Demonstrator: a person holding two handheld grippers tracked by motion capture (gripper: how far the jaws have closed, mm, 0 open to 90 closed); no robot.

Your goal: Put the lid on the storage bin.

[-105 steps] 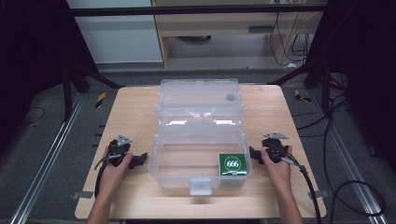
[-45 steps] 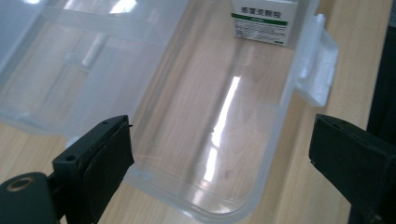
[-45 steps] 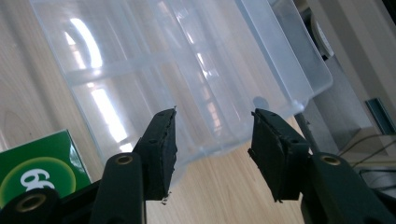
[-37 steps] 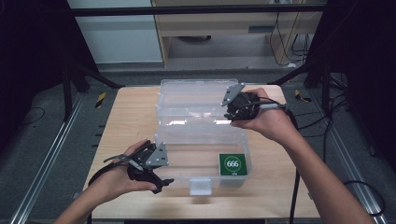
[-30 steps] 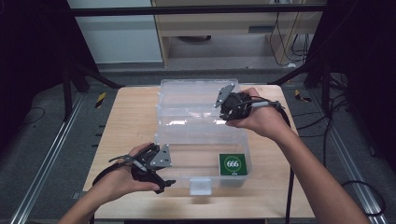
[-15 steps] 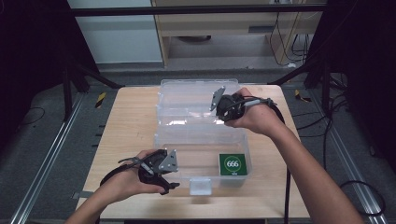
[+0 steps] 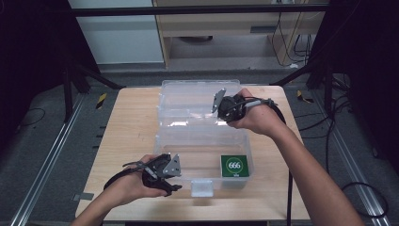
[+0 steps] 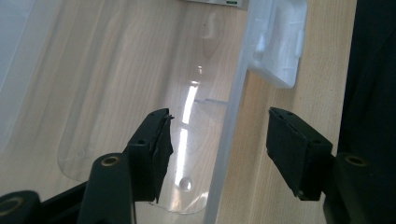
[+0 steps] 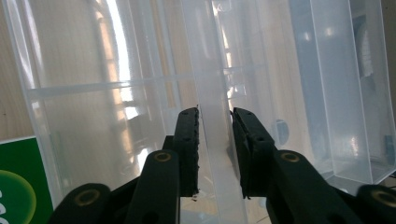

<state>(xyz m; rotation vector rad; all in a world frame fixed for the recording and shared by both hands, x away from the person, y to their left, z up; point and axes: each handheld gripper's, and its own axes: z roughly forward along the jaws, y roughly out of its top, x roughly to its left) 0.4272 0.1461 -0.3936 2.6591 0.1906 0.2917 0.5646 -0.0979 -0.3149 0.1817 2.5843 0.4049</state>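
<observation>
A clear plastic box stands open on the wooden table, its lid laid back behind it. A green card marked 666 lies in its front right corner. My left gripper is at the box's front left. Its jaws straddle the front wall and have just been closing, with a gap still on both sides. My right gripper is at the back right where lid and box meet. Its jaws have just been closing and now press on a clear upright rim.
A white latch juts from the box's front middle, seen close by beyond my left jaws. The green card's corner lies low on the left. Bare wood flanks the box, with the table's front edge near my left hand.
Both grippers left the table beside the box. The right went to the box's back right and edged left. The left slid along to the front left wall.
</observation>
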